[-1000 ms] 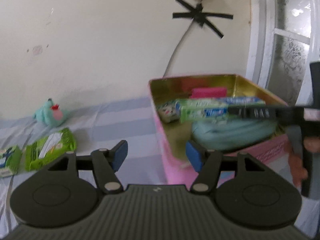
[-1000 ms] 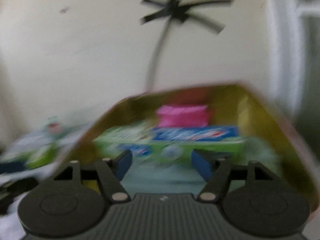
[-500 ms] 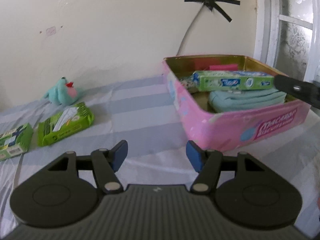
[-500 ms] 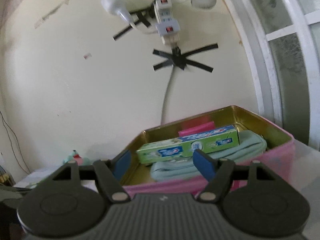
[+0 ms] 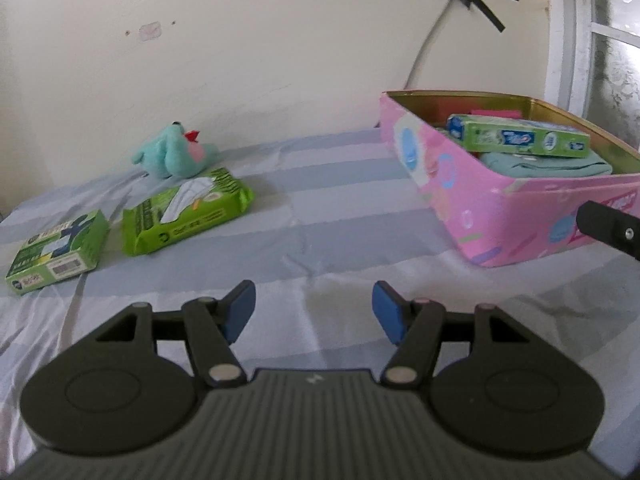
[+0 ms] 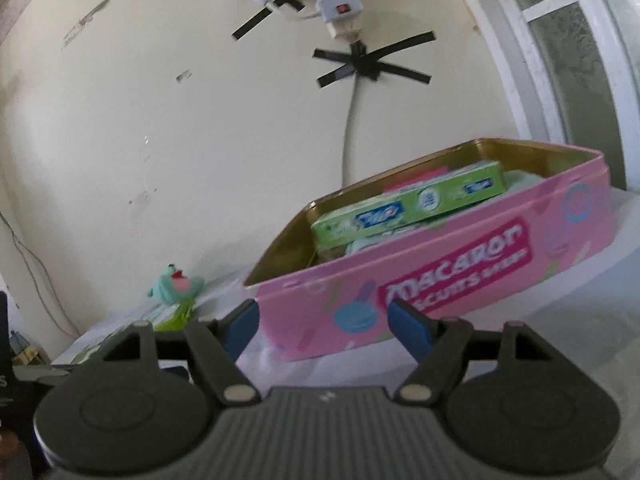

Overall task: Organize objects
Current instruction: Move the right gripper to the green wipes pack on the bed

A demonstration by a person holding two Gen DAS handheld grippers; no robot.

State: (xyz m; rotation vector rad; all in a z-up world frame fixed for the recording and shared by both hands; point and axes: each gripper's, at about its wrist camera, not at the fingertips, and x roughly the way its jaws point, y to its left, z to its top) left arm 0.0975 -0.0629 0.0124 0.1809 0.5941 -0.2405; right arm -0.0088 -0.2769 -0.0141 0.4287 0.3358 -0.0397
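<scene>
On the bed sheet [image 5: 328, 216], near its left edge, lay a green box [image 5: 60, 252], flat, label up. Just right of it sat a green wipes pack [image 5: 188, 210], close but apart. Behind the pack, toward the wall, a teal plush [image 5: 174, 154] touched or nearly touched the pack's back edge; can't tell which.

Left gripper [image 5: 313, 312] hovered over the sheet's middle w/ jaws spread wide, nothing between the blue pads [image 5: 240, 310]. It was well apart from the box, pack and plush.

Toward the right edge stood the pink tin [image 5: 480, 208], lid off, gold inside. In it 1 toothpaste box [image 5: 520, 136] lay across the top of a folded teal cloth [image 5: 548, 164], w/ a pink item [image 5: 496, 112] behind, mostly hidden.

A black part of the right gripper showed at the far right of the left view, in front of the tin's long side.

Right gripper [image 6: 323, 326] was low, close to the tin's [image 6: 460, 280] long printed side, jaws wide and holding nothing. Tin's near corner sat between the pads in view; contact can't be told. Toothpaste box [image 6: 408, 208] showed over the rim, plush [image 6: 176, 282] far left by the wall.

A taped power strip [image 6: 340, 8] hung on the wall above.
</scene>
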